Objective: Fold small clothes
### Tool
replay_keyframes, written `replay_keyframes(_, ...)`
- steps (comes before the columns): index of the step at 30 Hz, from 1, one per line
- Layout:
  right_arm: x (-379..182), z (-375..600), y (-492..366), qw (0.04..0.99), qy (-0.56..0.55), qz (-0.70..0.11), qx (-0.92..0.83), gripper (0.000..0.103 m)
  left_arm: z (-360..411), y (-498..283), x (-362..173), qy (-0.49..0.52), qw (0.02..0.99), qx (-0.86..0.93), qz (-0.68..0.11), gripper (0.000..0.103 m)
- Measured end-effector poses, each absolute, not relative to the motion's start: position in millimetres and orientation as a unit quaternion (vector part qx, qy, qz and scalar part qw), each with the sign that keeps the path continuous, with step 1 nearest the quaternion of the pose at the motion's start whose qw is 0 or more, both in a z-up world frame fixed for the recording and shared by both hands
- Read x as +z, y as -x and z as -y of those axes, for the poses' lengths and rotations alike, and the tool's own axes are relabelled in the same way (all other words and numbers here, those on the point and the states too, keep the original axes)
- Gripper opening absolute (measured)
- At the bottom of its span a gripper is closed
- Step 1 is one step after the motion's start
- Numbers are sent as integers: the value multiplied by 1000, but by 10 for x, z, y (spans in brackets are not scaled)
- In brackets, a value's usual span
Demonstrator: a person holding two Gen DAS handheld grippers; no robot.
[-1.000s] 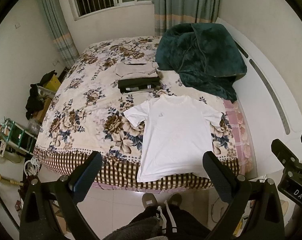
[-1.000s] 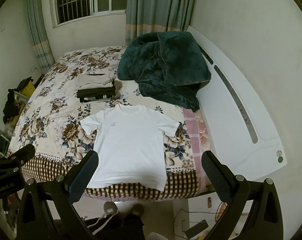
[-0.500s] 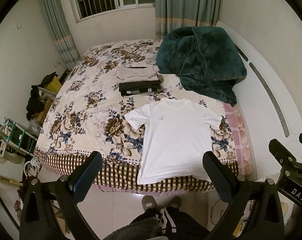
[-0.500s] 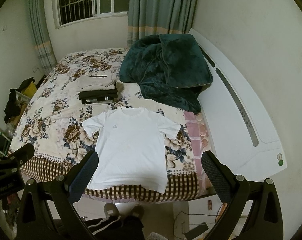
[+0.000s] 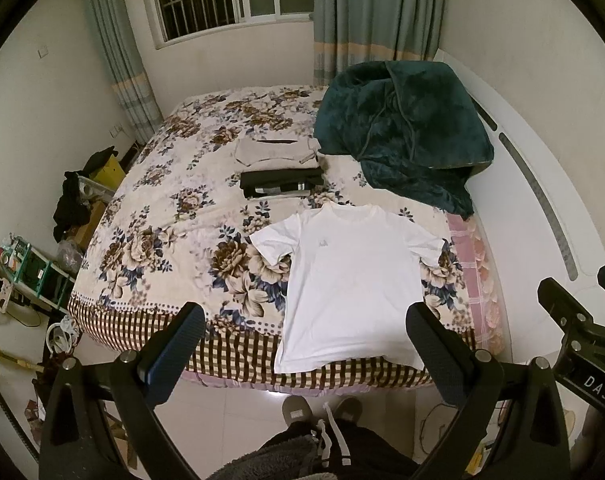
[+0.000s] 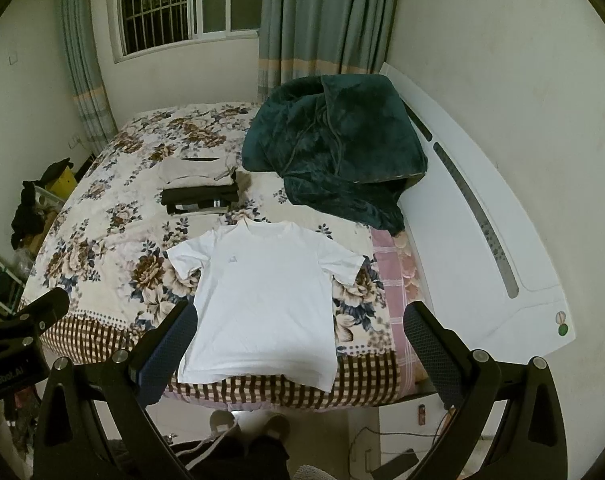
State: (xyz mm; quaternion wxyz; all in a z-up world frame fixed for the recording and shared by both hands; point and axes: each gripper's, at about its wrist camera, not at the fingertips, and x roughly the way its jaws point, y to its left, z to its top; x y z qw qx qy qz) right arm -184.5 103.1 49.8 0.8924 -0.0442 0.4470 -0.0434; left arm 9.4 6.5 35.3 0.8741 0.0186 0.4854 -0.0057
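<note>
Both views have pulled back slightly, so my left gripper (image 5: 304, 340) and right gripper (image 6: 300, 340), fingers spread and empty, hover short of the flat white T-shirt (image 5: 352, 280), folding not yet begun

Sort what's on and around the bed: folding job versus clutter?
Job: flat white short-sleeved T-shirt; folded black garment; folded beige garment.
Clutter: rumpled dark green plush blanket; yellow box; green plastic rack.
</note>
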Motion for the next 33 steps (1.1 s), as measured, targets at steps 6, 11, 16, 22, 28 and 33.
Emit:
replay_keyframes(6,533,-1040,1888,895,45,-441,-40,103,-76,-127,405,-17,876,-5,-481,103)
replay_keyframes(11,547,-1040,1917,898,47,-436,-38,103,-79,-184,453,-14,878,-5,-478,103)
replay_keyframes(16,556,-1045,1922,898,48,-435,-37,103,-93,-117,422,-15,879,-5,-477,103)
replay_keyframes(22,556,-1054,1925,898,47,-435,-38,103,-103,-112,433,-14,880,-5,-475,103)
replay_keyframes(28,585,-1080,1897,899,47,-434,-35,103,-97,-163,461,-13,881,-6,-473,103)
replay_keyframes(33,579,-1085,1903,899,46,-435,-36,103,-104,-109,431,-11,881,-6,-472,103)
